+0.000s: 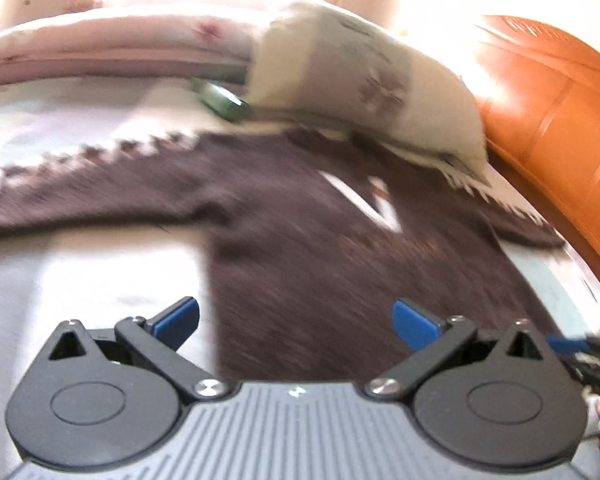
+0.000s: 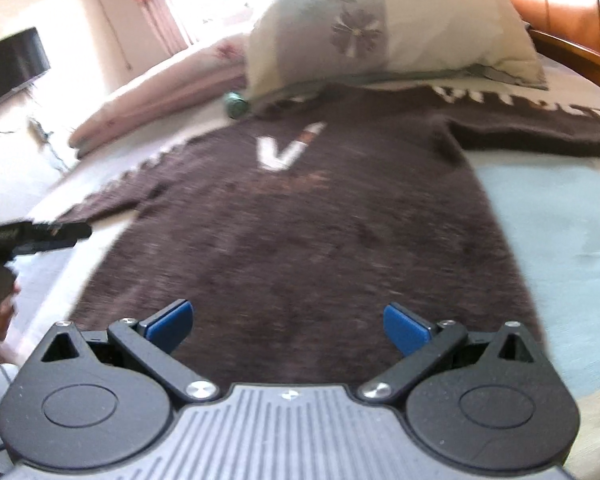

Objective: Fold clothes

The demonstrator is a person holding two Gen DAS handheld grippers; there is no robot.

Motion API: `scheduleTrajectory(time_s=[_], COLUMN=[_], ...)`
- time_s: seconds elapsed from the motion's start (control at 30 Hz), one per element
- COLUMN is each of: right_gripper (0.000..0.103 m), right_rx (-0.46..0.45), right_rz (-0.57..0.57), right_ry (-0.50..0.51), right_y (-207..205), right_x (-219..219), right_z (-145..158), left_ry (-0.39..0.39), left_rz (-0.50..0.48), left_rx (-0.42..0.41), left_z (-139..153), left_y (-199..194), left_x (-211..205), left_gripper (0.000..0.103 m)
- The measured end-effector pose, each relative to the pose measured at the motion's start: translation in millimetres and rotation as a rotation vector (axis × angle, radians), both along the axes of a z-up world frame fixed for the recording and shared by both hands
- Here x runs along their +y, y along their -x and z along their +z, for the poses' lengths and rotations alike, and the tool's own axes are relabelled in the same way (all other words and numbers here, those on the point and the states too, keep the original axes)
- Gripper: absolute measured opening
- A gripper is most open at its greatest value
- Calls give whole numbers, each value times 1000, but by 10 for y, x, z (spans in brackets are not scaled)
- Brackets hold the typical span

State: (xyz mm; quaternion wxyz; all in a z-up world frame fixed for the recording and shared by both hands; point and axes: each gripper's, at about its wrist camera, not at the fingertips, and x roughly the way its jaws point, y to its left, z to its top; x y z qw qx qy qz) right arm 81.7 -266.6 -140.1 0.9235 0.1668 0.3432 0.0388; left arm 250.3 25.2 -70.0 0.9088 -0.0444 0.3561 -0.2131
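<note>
Brown sweater spread flat on the bed, both claws released above its lower part.

The bed [image 2: 548, 216], in a pale sheet, carries the brown sweater [image 2: 300, 232], which lies front up with its sleeves out to either side and its collar just under the pillow [image 2: 388, 36]; a white V mark [image 2: 280, 152] sits on the chest, on the pillow side of the sweater. A folded pink quilt [image 2: 160, 96] lies left of the pillow, and an orange headboard [image 1: 548, 120] stands to the pillow's right. The right claw [image 2: 288, 326] hangs over the sweater's lower body, blue pads wide apart, gripping nothing. The left claw [image 1: 296, 322] is likewise spread and holds nothing, over the sweater's left edge, its left pad above bare sheet.
</note>
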Motion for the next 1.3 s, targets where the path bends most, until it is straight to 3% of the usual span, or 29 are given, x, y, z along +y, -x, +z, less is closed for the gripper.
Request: scheduleTrajectory(time_s=[0.17,0.27,0.4,0.53,0.7,0.9,0.97,1.17,1.3], right_gripper=[103,103,103,103,103,103,103,103,103], right_rx=[-20,-10,43,59,41,77,75,58,69], right_rz=[26,49,114,151,194,206,205,216,205], right_ry=[-55,-74,-46,1,7,29,26,42,32], right_y=[-80,-195,-423,-600,-731,-833,-868,-960,-982], right_x=[177,345,711,1073,1412,1592,1623,1717,1693], right_z=[106,171,358,546,675,678,711,757,725], left_ry=[-71,-153,-223,-216,-113,161,208,344,476], left_rz=[75,128,160,186,190,292,359,420,462], left_rx=[-23,-23,54,85,24,145,192,169,139], left_z=[308,351,199,27,-130,-450,-568,-706,-798], left_y=[-364,-531,-691,-777,-850,-1093,-1187,-1288,-1376], left_x=[572,811,998,1179,1435,1946,2090,2285,2457], left_gripper=[102,102,102,102,102,102,102,102,102])
